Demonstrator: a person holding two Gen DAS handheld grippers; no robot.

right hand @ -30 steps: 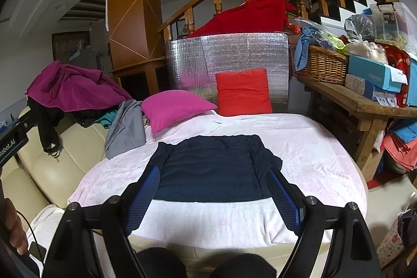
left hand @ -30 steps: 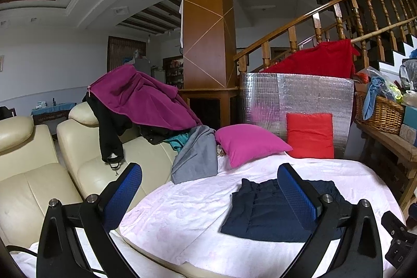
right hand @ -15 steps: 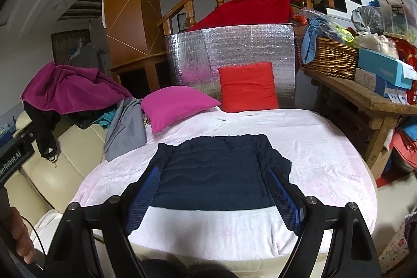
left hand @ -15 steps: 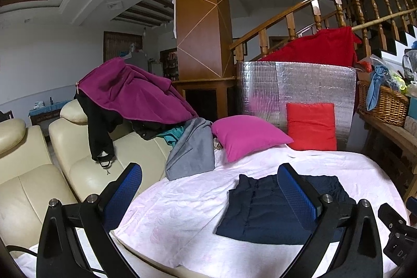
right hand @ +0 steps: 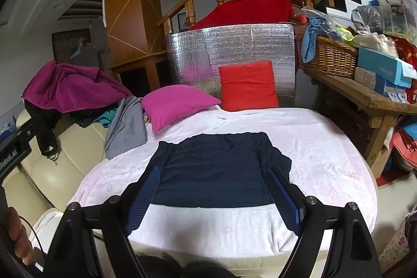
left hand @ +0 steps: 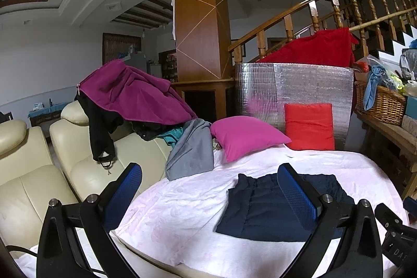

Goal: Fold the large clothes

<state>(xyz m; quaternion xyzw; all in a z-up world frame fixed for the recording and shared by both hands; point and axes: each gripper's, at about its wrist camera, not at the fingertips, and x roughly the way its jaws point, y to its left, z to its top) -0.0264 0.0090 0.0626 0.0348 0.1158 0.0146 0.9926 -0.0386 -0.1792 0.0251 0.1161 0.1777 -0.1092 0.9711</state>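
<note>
Navy folded garment (right hand: 216, 171): 1 | cushions: 2 | left tool (left hand: 208, 189), right tool (right hand: 215, 189): both agape, empty

Magenta pillow (right hand: 177, 106) beside red cushion (right hand: 247, 85), wicker basket (right hand: 331, 56) apart

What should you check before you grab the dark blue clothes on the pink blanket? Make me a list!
1. Left hand-held gripper open and empty: ok.
2. Right hand-held gripper open and empty: ok.
3. Navy garment flat on the blanket: ok.
4. Nothing lying on the garment: ok.
5. Pillows apart from the garment: ok.
6. Garment fully folded: cannot tell.
</note>
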